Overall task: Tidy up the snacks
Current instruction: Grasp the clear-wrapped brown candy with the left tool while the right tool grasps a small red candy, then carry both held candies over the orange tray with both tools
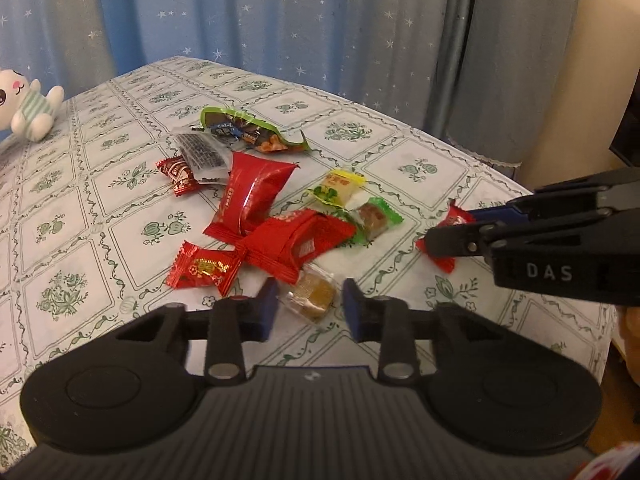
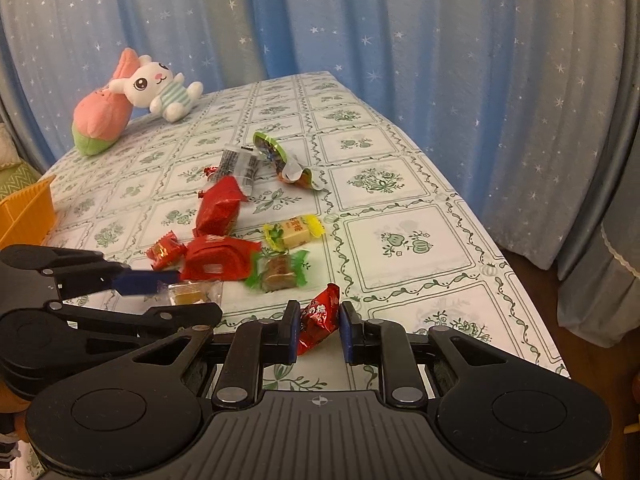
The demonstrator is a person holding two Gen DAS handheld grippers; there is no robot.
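- the left tongs [image 1: 308, 306] hang low over the near part of the tabletop [image 1: 400, 148], released, with a clear-wrapped amber candy [image 1: 311, 294] lying between the two blue pads; the wrapper sits in the gap, and whether either pad touches it cannot be made out
- the right tongs [image 2: 320, 326] sit to the right, spread apart around a small red candy [image 2: 320, 314] that lies between the pads; its left edge looks close to the left pad, with a sliver of cloth showing on the right side
- in the left wrist view that same red candy is mostly covered by the black fingers of the right tongs, only its two ends showing
- just beyond the left tongs lies the main scatter: a large red packet [image 1: 298, 242], a second large red packet [image 1: 250, 196] farther off, and a small red gold-printed candy [image 1: 204, 270] to the left
- to the right of those lie a green-wrapped brown candy [image 1: 370, 218] and a yellow-wrapped candy [image 1: 338, 186], near each other
- at the far end of the scatter a torn green bag [image 1: 256, 130] holds small sweets, print too blurred to read
- a plush rabbit [image 2: 160, 90] rests at the far left corner; an orange basket [image 2: 24, 210] is cut off by the left edge
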